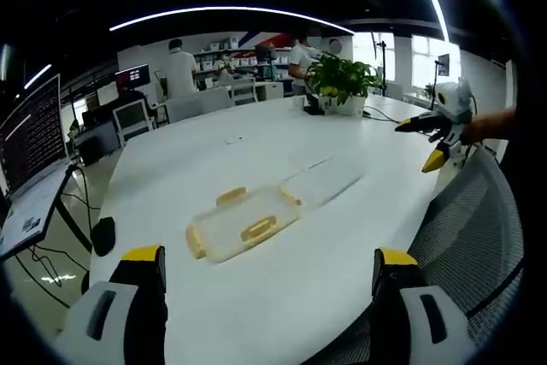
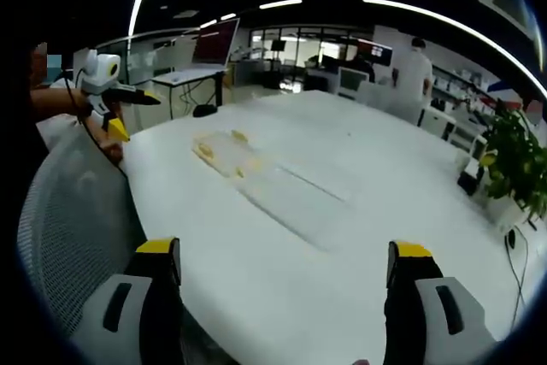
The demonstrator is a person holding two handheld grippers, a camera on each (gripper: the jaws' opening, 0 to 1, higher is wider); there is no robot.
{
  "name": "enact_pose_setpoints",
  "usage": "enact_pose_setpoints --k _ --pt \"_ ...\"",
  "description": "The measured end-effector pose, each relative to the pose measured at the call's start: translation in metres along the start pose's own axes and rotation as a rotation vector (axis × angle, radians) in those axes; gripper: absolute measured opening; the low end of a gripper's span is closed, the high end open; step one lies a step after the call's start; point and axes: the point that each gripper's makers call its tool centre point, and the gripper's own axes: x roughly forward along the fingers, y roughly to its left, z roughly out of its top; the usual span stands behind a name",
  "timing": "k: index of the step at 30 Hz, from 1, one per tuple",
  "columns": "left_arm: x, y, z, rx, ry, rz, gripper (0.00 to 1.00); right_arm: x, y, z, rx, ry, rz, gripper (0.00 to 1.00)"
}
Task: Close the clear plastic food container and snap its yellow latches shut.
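Clear plastic food container [image 1: 244,224] lies open on the white counter [image 1: 256,138], its lid [image 1: 323,180] folded flat out beside the base, joined along one edge. Yellow latches [image 1: 258,229] show on the base rim, all loose, none snapped. Judged progress: nothing done yet; lid must be swung over, pressed down, then each latch clipped.

Left claw [image 1: 272,267] is open, jaws spread wide apart, holding nothing. Container sits ahead of it, near the counter edge, roughly centred between the jaws but well apart from them, no contact.

Right claw [image 2: 286,258] is also open and empty. In the right gripper view the container [image 2: 224,151] lies well ahead and toward the left jaw side, with the lid [image 2: 299,198] nearer that claw than the base is. No contact there either.

Each claw shows in the other's view, held off the counter edge beside a mesh chair back [image 1: 470,220]. Potted plant [image 1: 340,81] stands at the far side of the counter from the container; people stand beyond it.
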Motion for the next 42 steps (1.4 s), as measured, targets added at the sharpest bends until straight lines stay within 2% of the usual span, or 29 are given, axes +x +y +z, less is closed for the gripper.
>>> enact_pose_setpoints --k 42 --pt "0.0004 0.001 0.0008 -0.007 -0.005 -0.009 0.99 0.0016 0.0005 0.003 -0.012 0.013 0.011 0.99"
